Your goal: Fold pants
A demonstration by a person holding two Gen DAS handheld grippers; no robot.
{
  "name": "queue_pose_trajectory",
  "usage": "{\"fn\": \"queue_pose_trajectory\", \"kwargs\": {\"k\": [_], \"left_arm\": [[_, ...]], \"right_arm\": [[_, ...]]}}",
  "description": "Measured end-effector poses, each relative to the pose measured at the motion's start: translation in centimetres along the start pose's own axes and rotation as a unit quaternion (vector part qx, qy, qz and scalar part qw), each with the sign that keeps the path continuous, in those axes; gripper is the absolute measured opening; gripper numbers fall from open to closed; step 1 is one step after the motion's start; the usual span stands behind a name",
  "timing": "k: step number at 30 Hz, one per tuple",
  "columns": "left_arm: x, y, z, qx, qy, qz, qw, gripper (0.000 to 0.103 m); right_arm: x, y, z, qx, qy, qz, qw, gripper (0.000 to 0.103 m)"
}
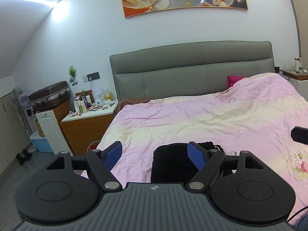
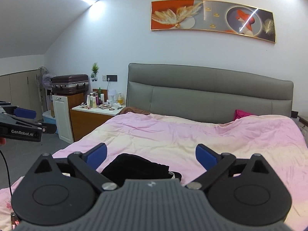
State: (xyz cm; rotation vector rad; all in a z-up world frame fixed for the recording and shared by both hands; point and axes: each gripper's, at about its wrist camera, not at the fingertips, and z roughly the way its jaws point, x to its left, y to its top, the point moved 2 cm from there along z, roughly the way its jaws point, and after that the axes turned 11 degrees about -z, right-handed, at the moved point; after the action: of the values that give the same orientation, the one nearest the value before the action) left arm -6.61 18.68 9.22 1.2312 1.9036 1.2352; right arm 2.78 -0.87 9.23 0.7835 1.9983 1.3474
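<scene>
Both grippers hung spread and empty above the folded pants on the bed.

The left gripper (image 1: 155, 154) and right gripper (image 2: 151, 155) each pointed slightly downward toward the grey headboard (image 1: 192, 65), jaws wide apart with nothing between the blue pads (image 1: 196, 155). The black pants (image 2: 138, 166) lay in a compact fold on the pink bed cover (image 2: 173, 132), at the end far from the headboard, just below both grippers and touched by neither.

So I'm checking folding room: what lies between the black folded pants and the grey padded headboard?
Only bare, wrinkled pink quilt between the black folded pants and grey padded headboard, clearest in the right wrist view.
</scene>
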Motion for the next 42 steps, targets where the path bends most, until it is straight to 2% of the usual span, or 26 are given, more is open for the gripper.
{"fn": "queue_pose_trajectory", "kwargs": {"k": [6,11,17,21,25,30,42], "left_arm": [[0.0,-3.5,-1.7,-0.009,0.012,-0.034,0.9993,0.091],[-0.3,-7.0,-2.2,-0.007,0.017,-0.040,0.9990,0.092],[-1.0,-10.3,-0.2,0.022,0.009,-0.044,0.9988,0.094],[-2.1,-11.6,1.6,0.055,-0.002,-0.040,0.9977,0.094],[-2.9,-12.5,2.9,0.081,-0.006,-0.029,0.9963,0.094],[-3.0,-13.0,4.1,0.101,-0.005,-0.028,0.9944,0.094],[-3.0,-12.7,4.3,0.105,-0.003,-0.023,0.9942,0.094]], "right_arm": [[1.8,-3.3,-4.5,-0.018,-0.035,-0.001,0.999,0.098],[2.4,-6.3,-5.8,-0.012,-0.046,0.026,0.999,0.098],[2.7,-10.6,-5.1,0.012,-0.071,0.067,0.995,0.098],[2.7,-12.7,-2.4,0.054,-0.079,0.067,0.993,0.098],[2.6,-13.6,0.3,0.082,-0.072,0.074,0.991,0.098],[2.3,-14.0,2.4,0.097,-0.071,0.076,0.990,0.098],[1.9,-14.2,2.8,0.097,-0.069,0.080,0.990,0.098]]}}
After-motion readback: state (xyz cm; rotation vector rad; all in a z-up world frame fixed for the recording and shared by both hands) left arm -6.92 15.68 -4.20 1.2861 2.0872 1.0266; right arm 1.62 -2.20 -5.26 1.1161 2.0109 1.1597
